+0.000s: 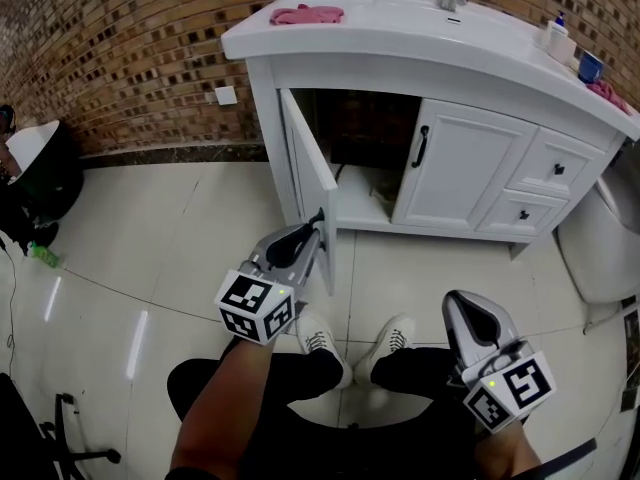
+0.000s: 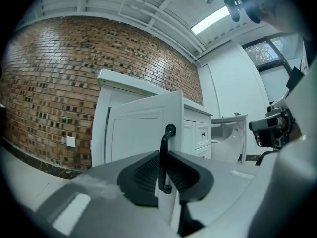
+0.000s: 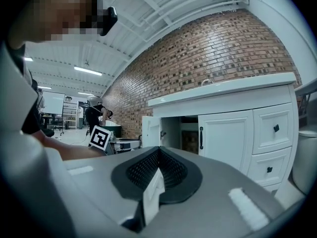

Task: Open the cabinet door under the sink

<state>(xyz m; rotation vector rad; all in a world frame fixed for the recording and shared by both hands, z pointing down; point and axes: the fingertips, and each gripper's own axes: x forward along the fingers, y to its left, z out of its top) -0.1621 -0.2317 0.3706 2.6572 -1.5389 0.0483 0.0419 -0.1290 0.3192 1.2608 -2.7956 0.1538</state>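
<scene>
Two doors front the cabinet under the sink. The left door [image 1: 312, 178], a flat white framed panel, stands open toward the person; the right door [image 1: 455, 168] sits shut. The left gripper [image 1: 316, 230] is clamped on the left door's slim black bar handle [image 2: 164, 157], evidently to draw it outward. The right gripper [image 1: 465, 308], jaws together on nothing, hangs aside, likely unneeded. Glossy white countertop [image 1: 400, 30]; rough brick wall [image 1: 130, 48].

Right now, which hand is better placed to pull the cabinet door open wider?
Left. The left gripper is shut on the black handle of the open door; the right gripper hangs back, apart from the cabinet, holding nothing.
</scene>
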